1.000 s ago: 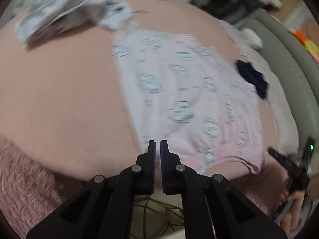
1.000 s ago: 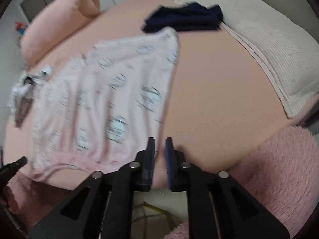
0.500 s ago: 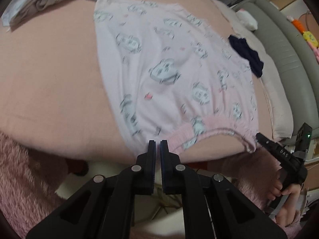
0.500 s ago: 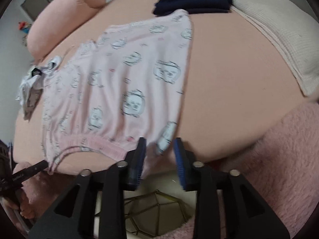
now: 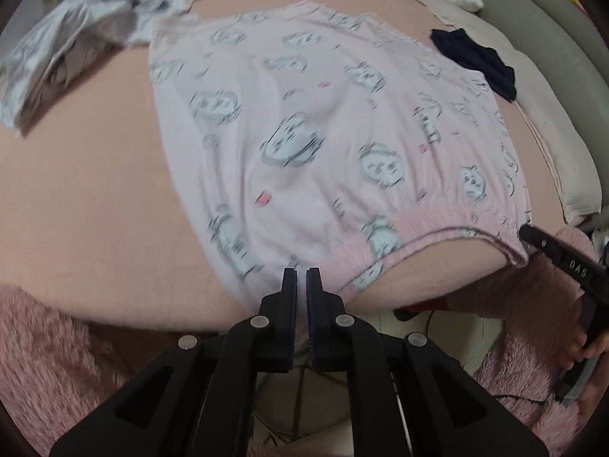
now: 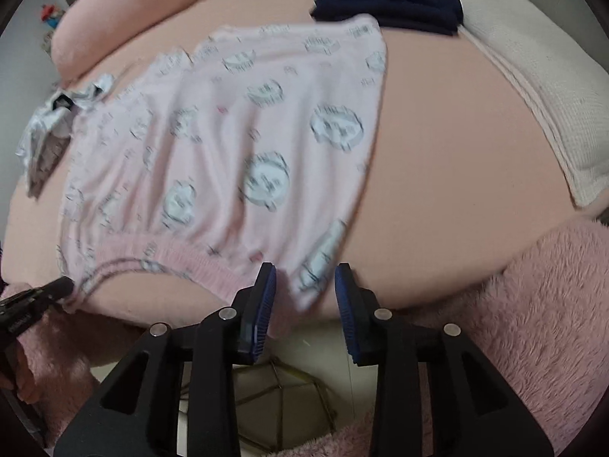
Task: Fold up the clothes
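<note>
Pyjama bottoms of pale pink printed cotton [image 5: 312, 144] lie flat at the bed [image 5: 83, 198] edge; left gripper [image 5: 302, 280] narrow, holding nothing, right gripper [image 6: 305, 278] wide around the waistband corner.

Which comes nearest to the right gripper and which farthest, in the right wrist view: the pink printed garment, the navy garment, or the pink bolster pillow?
Measured from the right gripper:
1. Pink printed garment: its near corner lies between the open fingers.
2. Navy garment: far, right of centre.
3. Pink bolster pillow: far left; its rank against the navy garment is hard to call.
</note>
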Demonstrator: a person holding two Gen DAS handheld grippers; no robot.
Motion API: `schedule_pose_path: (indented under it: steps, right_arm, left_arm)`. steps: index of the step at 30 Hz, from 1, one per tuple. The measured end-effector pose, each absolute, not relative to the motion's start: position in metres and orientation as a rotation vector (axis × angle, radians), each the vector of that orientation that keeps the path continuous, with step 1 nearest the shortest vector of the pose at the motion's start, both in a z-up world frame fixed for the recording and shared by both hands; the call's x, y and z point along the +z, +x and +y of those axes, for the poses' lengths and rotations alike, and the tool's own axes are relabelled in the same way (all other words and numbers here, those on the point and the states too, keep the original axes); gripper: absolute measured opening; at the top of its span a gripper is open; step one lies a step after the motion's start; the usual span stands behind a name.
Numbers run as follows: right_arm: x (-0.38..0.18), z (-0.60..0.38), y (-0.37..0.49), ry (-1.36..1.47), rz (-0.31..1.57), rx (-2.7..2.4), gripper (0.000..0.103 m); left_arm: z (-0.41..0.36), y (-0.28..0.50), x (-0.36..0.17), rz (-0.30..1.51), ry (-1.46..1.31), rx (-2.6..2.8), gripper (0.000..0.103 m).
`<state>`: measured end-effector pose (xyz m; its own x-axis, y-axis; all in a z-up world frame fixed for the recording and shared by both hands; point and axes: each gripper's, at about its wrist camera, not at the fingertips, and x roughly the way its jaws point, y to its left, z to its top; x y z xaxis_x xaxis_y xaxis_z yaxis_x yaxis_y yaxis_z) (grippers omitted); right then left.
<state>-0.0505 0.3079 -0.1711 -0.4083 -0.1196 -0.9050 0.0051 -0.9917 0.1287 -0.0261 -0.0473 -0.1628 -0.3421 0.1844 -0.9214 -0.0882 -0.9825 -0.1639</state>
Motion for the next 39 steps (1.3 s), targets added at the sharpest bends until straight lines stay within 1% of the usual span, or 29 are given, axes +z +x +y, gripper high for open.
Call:
schedule_pose_path:
  steps: [2,4,5,6,12,16,19,24,27,31,35,39]
  right_arm:
    - [-0.164,0.297,-0.060,1.626,-0.109,-2.570,0.033]
    - [-0.159,0.285,-0.070,1.594,-0.057,-2.561,0.033]
    - [-0.158,0.278,-0.075,1.581,-0.041,-2.557,0.033]
    - [-0.157,0.273,-0.079,1.564,-0.026,-2.560,0.033]
    - [-0.168,0.245,-0.096,1.575,0.048,-2.525,0.033]
    - [-0.179,0.233,-0.094,1.603,0.116,-2.508,0.033]
    - [-0.184,0.232,-0.090,1.609,0.162,-2.503,0.034]
    - [-0.184,0.237,-0.074,1.620,0.166,-2.498,0.035]
    - [-0.180,0.238,-0.064,1.615,0.179,-2.492,0.035]
    - [-0.163,0.232,-0.062,1.541,0.163,-2.482,0.035]
    - [-0.148,0.207,-0.071,1.430,0.242,-2.472,0.036]
    - [-0.154,0.185,-0.073,1.435,0.258,-2.384,0.036]
  left_arm:
    - [-0.041,-0.035,-0.159,-0.097,-1.660,2.457,0.009]
    - [-0.032,-0.046,-0.157,-0.052,-1.631,2.462,0.017]
    - [-0.027,-0.050,-0.158,-0.034,-1.625,2.459,0.029]
    - [-0.023,-0.055,-0.159,-0.024,-1.621,2.458,0.036]
    - [-0.001,-0.076,-0.168,0.040,-1.612,2.463,0.036]
    - [0.001,-0.080,-0.173,0.026,-1.639,2.461,0.036]
    - [0.000,-0.073,-0.178,0.038,-1.654,2.448,0.036]
    - [-0.002,-0.058,-0.183,0.059,-1.669,2.424,0.036]
    - [-0.009,-0.048,-0.177,0.011,-1.643,2.392,0.036]
    - [-0.039,-0.053,-0.158,-0.174,-1.559,2.426,0.036]
    - [-0.069,-0.070,-0.154,-0.233,-1.562,2.495,0.036]
    - [-0.068,-0.064,-0.159,-0.259,-1.542,2.465,0.036]
